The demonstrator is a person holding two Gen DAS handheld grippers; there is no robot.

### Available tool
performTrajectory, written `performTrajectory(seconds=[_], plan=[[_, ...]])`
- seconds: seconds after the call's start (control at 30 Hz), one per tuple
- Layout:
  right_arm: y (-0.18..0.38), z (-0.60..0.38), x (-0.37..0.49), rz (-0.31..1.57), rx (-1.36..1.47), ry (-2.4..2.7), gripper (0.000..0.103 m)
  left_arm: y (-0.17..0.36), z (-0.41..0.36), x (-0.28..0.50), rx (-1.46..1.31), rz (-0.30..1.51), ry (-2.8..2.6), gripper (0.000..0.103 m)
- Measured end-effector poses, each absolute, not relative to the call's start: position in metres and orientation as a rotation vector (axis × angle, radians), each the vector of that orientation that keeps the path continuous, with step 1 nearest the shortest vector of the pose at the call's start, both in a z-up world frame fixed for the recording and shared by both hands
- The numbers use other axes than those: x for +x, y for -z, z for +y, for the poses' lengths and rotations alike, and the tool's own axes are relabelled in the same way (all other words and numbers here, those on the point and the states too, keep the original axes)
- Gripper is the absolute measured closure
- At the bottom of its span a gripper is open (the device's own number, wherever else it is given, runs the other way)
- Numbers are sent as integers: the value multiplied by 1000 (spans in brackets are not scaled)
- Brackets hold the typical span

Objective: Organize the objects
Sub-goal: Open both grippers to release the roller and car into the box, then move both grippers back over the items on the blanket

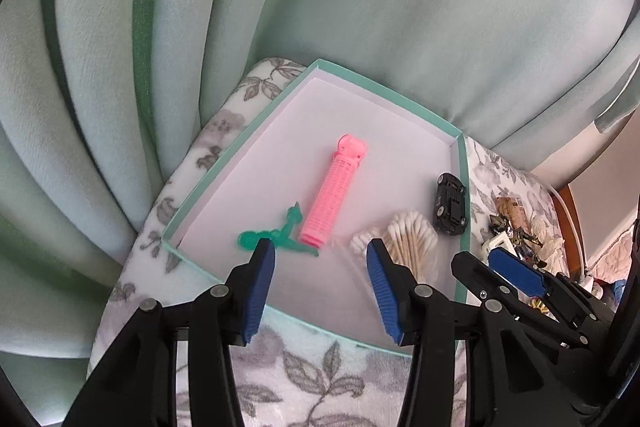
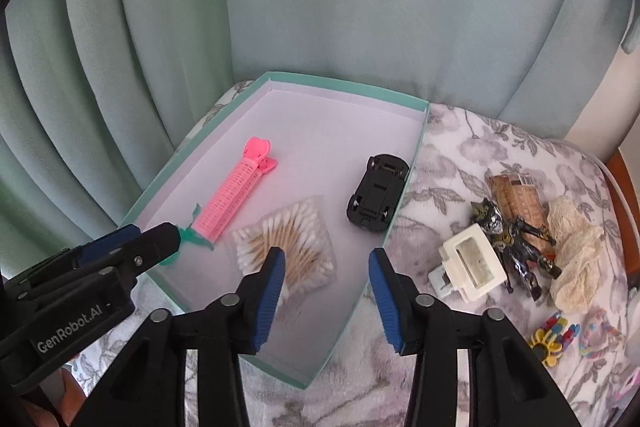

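Left gripper and right gripper: jaws spread wide, nothing held, above tray. Tray contains pink clip, cotton swabs, black toy car.

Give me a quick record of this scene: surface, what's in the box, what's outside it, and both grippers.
surface: floral cloth
box: pink clip, green piece, cotton swabs, toy car upside down
outside, right of box: white part, figure, lace, packet
left gripper: open, empty
right gripper: open, empty
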State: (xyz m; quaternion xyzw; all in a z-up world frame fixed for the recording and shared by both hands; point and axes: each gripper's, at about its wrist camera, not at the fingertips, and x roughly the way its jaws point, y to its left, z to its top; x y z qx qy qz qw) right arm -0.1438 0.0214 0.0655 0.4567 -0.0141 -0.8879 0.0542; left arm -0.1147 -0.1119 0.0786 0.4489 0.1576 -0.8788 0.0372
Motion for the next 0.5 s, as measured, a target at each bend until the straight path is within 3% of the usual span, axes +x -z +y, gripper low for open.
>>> performTrajectory(seconds=[0.17,0.27,0.5], plan=[[-66,27,-123,-69,1394,2710,34,-75,-114,-95,1384,463,2654,52],[-68,29,-113,-76,1393,2720,24,-77,-118,-87,1362,436,2629,31],[-76,31,-94,-97,1363,2739,2,-82,-127,-73,1340,437,2595,20]])
